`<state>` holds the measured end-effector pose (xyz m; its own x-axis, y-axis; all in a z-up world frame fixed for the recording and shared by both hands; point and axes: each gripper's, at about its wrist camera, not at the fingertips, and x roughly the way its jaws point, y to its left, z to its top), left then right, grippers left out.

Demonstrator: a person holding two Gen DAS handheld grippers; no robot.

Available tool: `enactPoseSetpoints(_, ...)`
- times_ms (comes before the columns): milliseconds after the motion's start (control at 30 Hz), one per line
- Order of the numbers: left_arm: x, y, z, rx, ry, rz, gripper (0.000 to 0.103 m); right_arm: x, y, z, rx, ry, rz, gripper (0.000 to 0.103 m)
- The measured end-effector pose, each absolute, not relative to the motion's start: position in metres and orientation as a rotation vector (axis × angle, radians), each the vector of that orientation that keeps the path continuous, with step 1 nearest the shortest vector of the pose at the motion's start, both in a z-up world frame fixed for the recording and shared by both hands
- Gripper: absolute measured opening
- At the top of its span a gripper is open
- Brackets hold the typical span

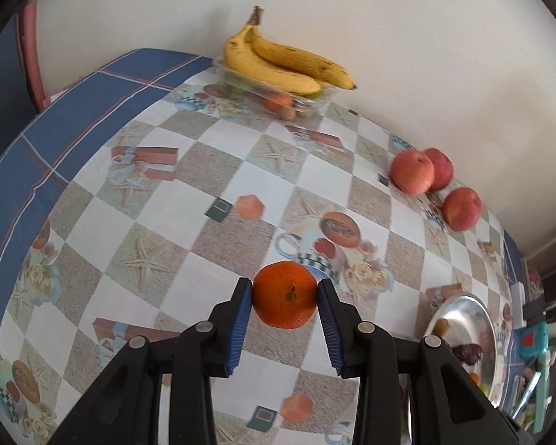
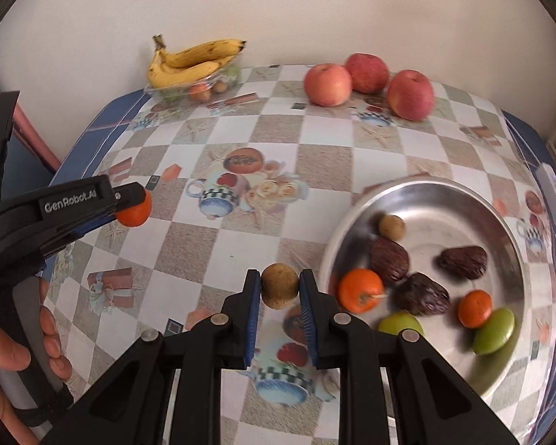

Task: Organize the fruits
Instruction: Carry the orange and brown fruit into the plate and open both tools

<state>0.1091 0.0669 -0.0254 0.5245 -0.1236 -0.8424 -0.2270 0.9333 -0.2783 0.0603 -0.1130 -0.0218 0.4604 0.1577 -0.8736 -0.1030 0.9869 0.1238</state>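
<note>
Bowl [image 2: 419, 189] – tangerines [image 2: 360, 290], (green) fruits [image 2: 495, 330]

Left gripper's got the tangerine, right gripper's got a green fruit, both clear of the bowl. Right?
Not quite. The right gripper holds a small round brown fruit, not a green one, as the right wrist view shows. The left gripper does hold the tangerine.

Table [image 2: 315, 170] in checked cloth – three apples [image 2: 367, 81], metal bowl [image 2: 515, 244], clear banana tray [image 2: 159, 92]

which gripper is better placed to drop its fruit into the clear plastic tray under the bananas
Probably left. The left gripper, shut on the orange tangerine, sits on the side nearer the clear plastic tray; the right gripper, holding a small round brown fruit, is beside the steel bowl.
</note>
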Motion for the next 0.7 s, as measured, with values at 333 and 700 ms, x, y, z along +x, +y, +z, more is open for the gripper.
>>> enactPoseSetpoints(333,0.101,0.008,-0.024,-0.289,1.071,-0.067,0.039,0.053,-0.176,-0.019,0.113,1.067,0.016,0.022)
enactPoseSetpoints(700,0.094,-0.054,-0.034,-0.309,1.163,-0.304,0.039,0.051,-0.258,-0.027,0.265,1.076,-0.137,0.022)
